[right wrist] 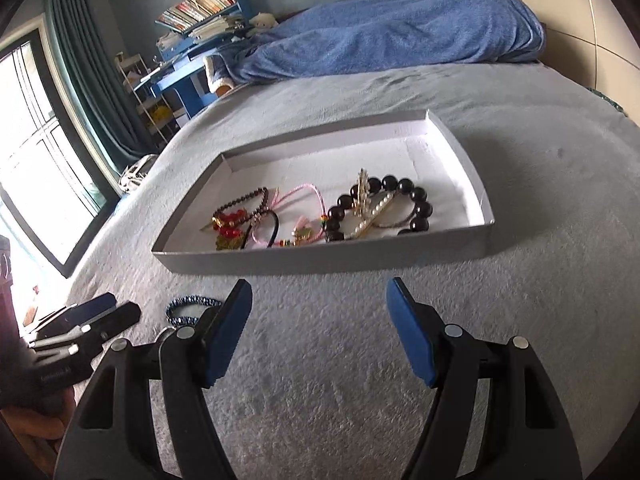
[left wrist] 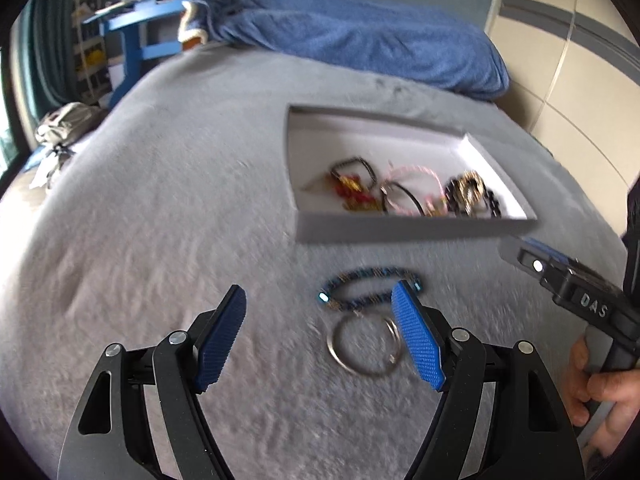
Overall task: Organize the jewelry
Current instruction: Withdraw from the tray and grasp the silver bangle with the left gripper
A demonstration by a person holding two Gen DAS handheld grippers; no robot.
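A shallow white box [left wrist: 400, 232] [right wrist: 320, 258] sits on the grey bed cover and holds several pieces of jewelry: a black bead bracelet [right wrist: 416, 196], a pink cord [right wrist: 304, 192], red and gold charms [right wrist: 230, 224]. A blue beaded bracelet [left wrist: 360, 280] [right wrist: 192, 304] and a silver ring [left wrist: 362, 344] lie on the cover in front of the box. My left gripper [left wrist: 322, 298] is open and empty, with the bracelet and ring between its fingers. My right gripper [right wrist: 318, 288] is open and empty, facing the box's near wall.
A blue blanket [right wrist: 400, 28] is heaped at the far end of the bed. A blue desk with books [right wrist: 200, 20] stands beyond the bed's left side. The right gripper's body [left wrist: 576, 292] shows at the right edge of the left wrist view.
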